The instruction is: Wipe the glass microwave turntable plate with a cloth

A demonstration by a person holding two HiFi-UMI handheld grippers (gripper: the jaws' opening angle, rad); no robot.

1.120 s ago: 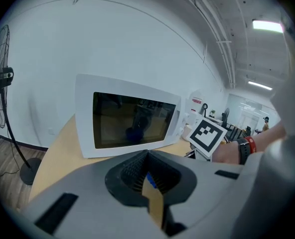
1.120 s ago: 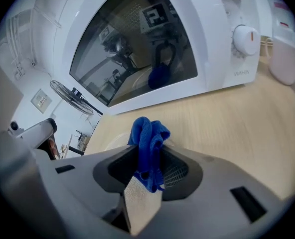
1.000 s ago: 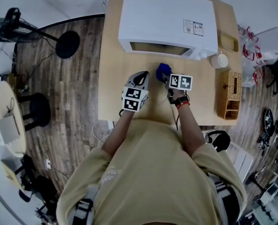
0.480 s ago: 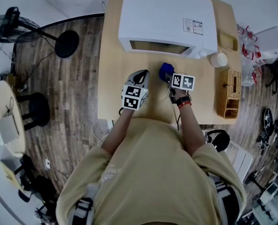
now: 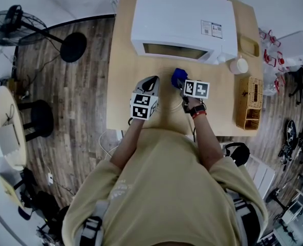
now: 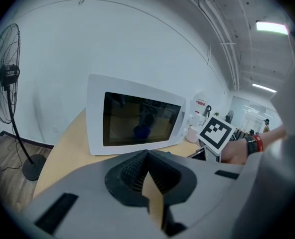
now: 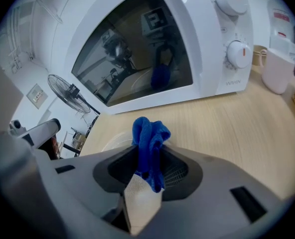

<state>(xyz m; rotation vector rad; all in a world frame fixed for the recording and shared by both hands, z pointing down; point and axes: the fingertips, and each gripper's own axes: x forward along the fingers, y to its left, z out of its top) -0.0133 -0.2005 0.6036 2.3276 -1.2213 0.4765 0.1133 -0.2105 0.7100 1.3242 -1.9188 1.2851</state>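
The right gripper [image 7: 148, 169] is clamped on the blue cloth [image 7: 149, 136]. Over the last second it has nudged toward the microwave [image 7: 207, 59] and back, while the left gripper [image 6: 147, 158] has drifted slightly away from it. These look like short strokes, so wiping seems under way. The glass plate [image 7: 106, 142] lies flat and faint, just ahead-left of the cloth. The left jaws are pressed together, with nothing visible between them. Both grippers sit low, side by side, pointing at the microwave.
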